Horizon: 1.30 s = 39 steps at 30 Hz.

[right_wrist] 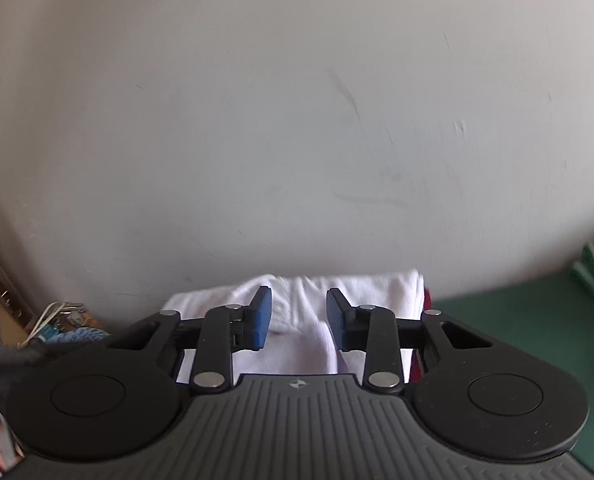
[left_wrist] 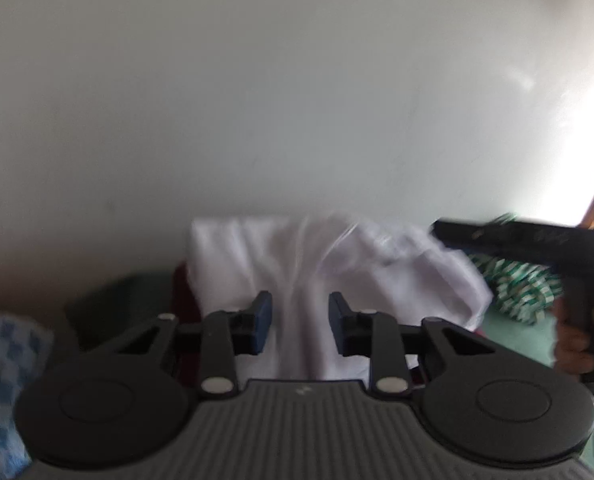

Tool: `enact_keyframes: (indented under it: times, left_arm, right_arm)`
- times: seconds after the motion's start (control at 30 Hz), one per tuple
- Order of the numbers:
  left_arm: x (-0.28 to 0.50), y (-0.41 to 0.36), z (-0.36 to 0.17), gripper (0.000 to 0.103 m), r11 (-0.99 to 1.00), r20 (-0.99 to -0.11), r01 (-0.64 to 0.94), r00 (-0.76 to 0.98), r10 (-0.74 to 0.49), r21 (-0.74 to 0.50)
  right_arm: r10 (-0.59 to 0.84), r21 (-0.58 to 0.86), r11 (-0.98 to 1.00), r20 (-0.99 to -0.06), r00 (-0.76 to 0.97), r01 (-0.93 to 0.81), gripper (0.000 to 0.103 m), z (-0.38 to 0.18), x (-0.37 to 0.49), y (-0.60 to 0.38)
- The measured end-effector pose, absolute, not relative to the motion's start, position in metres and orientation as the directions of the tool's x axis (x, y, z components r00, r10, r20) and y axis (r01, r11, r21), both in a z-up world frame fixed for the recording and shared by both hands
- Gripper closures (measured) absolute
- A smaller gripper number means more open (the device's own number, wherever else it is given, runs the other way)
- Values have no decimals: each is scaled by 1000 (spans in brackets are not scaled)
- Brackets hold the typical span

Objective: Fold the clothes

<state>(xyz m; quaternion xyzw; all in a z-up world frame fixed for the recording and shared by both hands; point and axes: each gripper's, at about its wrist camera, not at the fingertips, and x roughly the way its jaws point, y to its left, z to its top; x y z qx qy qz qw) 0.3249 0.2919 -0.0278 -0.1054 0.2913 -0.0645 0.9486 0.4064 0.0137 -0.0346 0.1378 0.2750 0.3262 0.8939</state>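
While both tools [left_wrist: 300, 322] [right_wrist: 299, 318] gape over white cloth [left_wrist: 297, 264], only left view shows checked towel [left_wrist: 5, 356].

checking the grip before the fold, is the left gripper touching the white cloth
Cannot tell. In the left wrist view the left gripper has its blue pads either side of the white cloth, but blur hides any contact.

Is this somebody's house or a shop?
Probably a house: a white garment on a green surface against a plain wall, with a striped green cloth nearby.
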Motion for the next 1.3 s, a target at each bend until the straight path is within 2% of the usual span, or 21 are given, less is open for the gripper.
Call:
enact_keyframes:
  times: [0.03, 0.13, 0.2, 0.3, 0.4, 0.43, 0.47, 0.57, 0.63, 0.73, 0.83, 0.93, 1.03, 1.07, 1.1, 1.13, 1.17, 1.2, 1.27, 1.3]
  left_arm:
    - [325, 297, -35, 69, 969, -536, 53, 825, -179, -242]
    - [331, 311, -46, 68, 944, -521, 55, 822, -227, -325]
    - [334, 310, -48, 68, 951, -526, 64, 821, -222, -301]
    - [337, 305, -43, 67, 960, -542, 68, 814, -210, -270]
    - [330, 297, -32, 68, 964, -551, 74, 808, -208, -255]
    - [325, 294, -21, 69, 967, -540, 82, 817, -204, -242]
    - [316, 290, -14, 68, 969, -518, 97, 831, -204, -227]
    - [296, 283, -5, 53, 968, -479, 143, 848, -226, -204]
    - [298, 278, -10, 53, 973, -508, 143, 834, -217, -182]
    - [305, 275, -23, 55, 980, -554, 124, 810, -191, -157]
    - [310, 280, -30, 52, 977, -564, 120, 801, -201, -177]
    - [312, 280, -32, 50, 979, -571, 126, 797, -197, -162]
    - [307, 276, -25, 50, 982, -582, 120, 792, -183, -147]
    - [302, 274, -20, 50, 983, -579, 117, 795, -179, -144]
    - [295, 271, -16, 46, 984, -573, 110, 801, -170, -138]
    - [288, 269, -11, 42, 987, -569, 97, 808, -152, -126]
    - [280, 264, -7, 31, 991, -570, 77, 812, -124, -105]
    - [271, 256, -5, 23, 995, -575, 58, 813, -95, -82]
    - [251, 238, -2, 23, 998, -580, 33, 813, -58, -54]
    - [237, 229, -1, 20, 998, -582, 22, 812, -53, -60]
  right_arm:
    - [653, 440, 754, -416, 633, -488, 69, -43, 409, 12]
    - [645, 522, 751, -451, 616, -404, 85, -74, 421, 2]
    - [654, 578, 730, -437, 618, -364, 90, -94, 426, -4]
    - [647, 574, 733, -423, 634, -364, 90, -99, 426, -3]
    - [645, 609, 720, -411, 644, -332, 89, -76, 423, -8]
    - [647, 614, 716, -404, 647, -332, 82, -68, 419, -11]
    - [654, 602, 715, -395, 645, -356, 80, -63, 411, -15]
    - [681, 566, 706, -374, 630, -426, 80, -52, 387, -27]
    - [704, 553, 696, -396, 590, -459, 79, -57, 375, -24]
    - [682, 455, 730, -448, 578, -509, 75, -68, 360, -17]
    - [640, 371, 767, -507, 578, -524, 90, -77, 362, -21]
    - [645, 375, 761, -524, 557, -529, 93, -74, 377, -36]
    - [644, 404, 763, -544, 539, -504, 90, -72, 381, -37]
    - [642, 431, 766, -550, 534, -477, 84, -63, 382, -40]
    - [643, 454, 765, -542, 540, -456, 79, -48, 376, -47]
    - [641, 465, 767, -523, 562, -441, 65, -43, 372, -53]
    - [614, 448, 788, -527, 587, -421, 46, -41, 371, -58]
    - [560, 403, 828, -563, 608, -390, 40, -39, 367, -59]
    - [521, 352, 854, -572, 633, -384, 51, -30, 351, -64]
    - [524, 344, 852, -561, 641, -395, 52, -25, 338, -68]
